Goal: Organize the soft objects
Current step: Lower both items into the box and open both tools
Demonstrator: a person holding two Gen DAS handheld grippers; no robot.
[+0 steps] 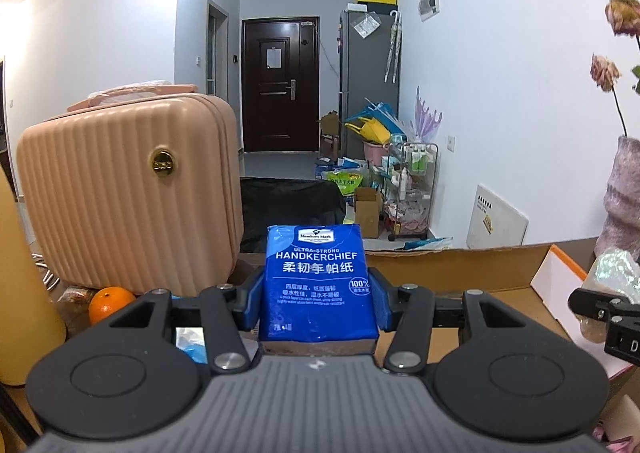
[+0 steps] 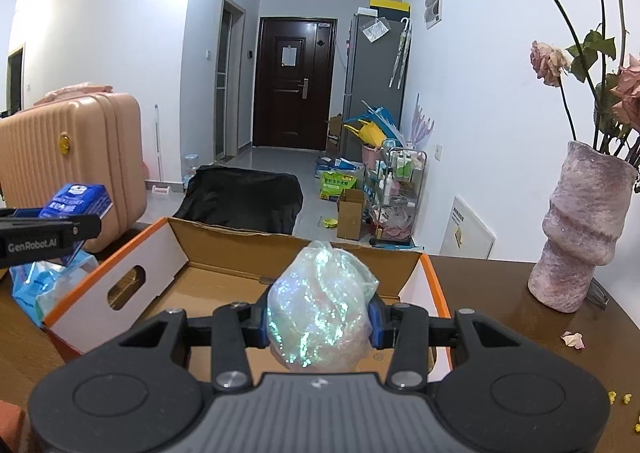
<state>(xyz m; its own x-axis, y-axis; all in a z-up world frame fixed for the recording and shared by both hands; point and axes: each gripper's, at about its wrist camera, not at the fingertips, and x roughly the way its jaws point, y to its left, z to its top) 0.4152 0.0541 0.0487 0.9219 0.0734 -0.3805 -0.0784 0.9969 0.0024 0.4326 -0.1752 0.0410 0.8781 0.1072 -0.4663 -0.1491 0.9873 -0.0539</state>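
Your left gripper [image 1: 318, 303] clamps the blue handkerchief tissue pack [image 1: 316, 281] upright beside the pink suitcase [image 1: 128, 193]. Your right gripper [image 2: 319, 323] squeezes an iridescent plastic-wrapped bundle [image 2: 320, 301] above the open cardboard box [image 2: 224, 249].

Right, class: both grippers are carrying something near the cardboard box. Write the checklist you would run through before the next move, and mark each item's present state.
1. Left gripper clamped on the blue handkerchief pack: ok.
2. Right gripper clamped on the shiny plastic bundle: ok.
3. Cardboard box open, flaps up: ok.
4. Box floor below the bundle free of clutter: ok where visible; the part behind the gripper, cannot tell.
5. Grippers apart from each other: ok.
6. Pink vase clear of the box: ok.
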